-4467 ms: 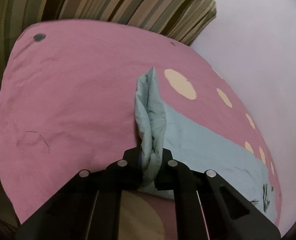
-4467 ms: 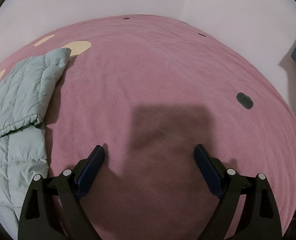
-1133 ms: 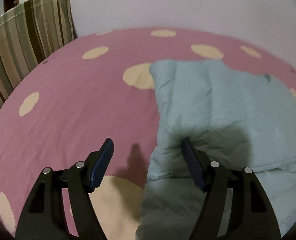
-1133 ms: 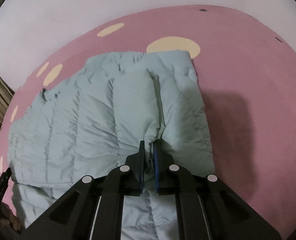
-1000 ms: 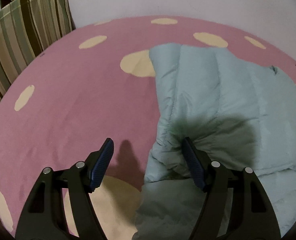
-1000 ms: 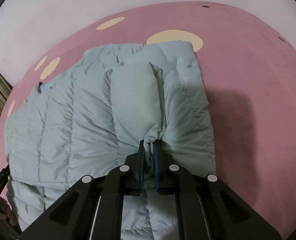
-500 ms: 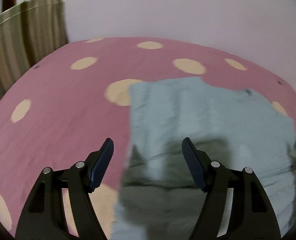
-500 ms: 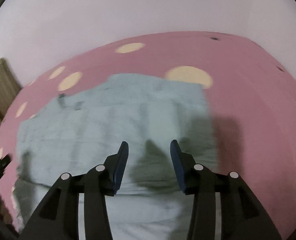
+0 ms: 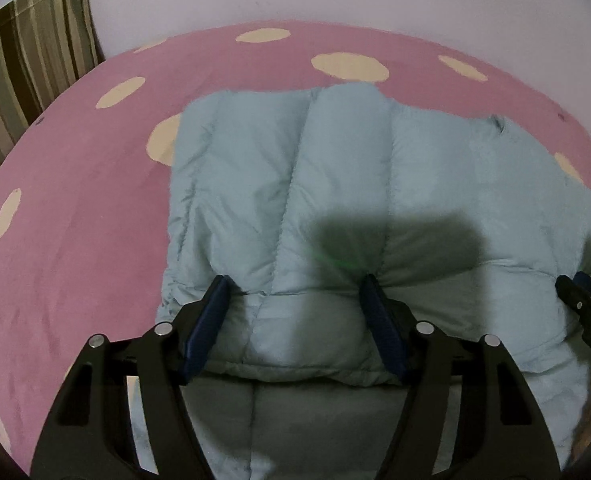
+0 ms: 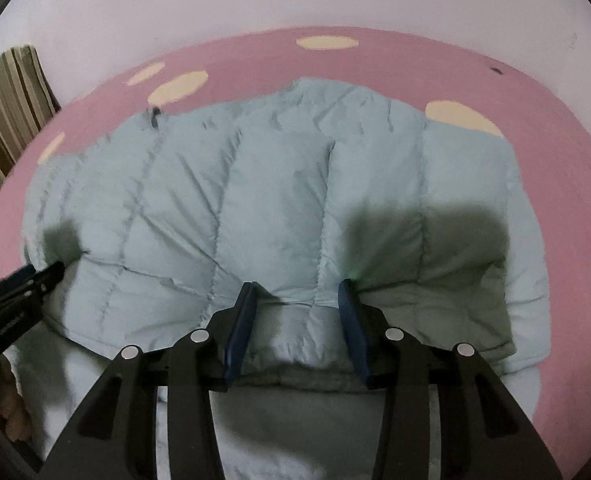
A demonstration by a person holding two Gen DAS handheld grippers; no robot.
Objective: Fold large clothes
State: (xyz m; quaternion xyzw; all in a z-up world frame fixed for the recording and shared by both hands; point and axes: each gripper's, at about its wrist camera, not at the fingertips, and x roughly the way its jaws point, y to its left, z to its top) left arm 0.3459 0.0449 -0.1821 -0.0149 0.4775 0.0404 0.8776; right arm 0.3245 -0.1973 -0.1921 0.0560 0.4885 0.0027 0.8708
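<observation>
Here the left gripper (image 9: 295, 300) and right gripper (image 10: 297, 306) both gape, empty, over the folded puffer jacket (image 9: 335, 168) on the bedspread (image 9: 75, 220)

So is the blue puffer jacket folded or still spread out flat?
Folded: the jacket has an upper layer doubled over a lower one, its edge just ahead of both open grippers.

A pink bedsheet (image 9: 79, 216) with cream polka dots covers the whole surface and meets a plain pale wall (image 10: 231, 4) behind it. A curtain (image 9: 27, 64) striped in green and brown (its folds hanging vertically) stands at the far left edge.
</observation>
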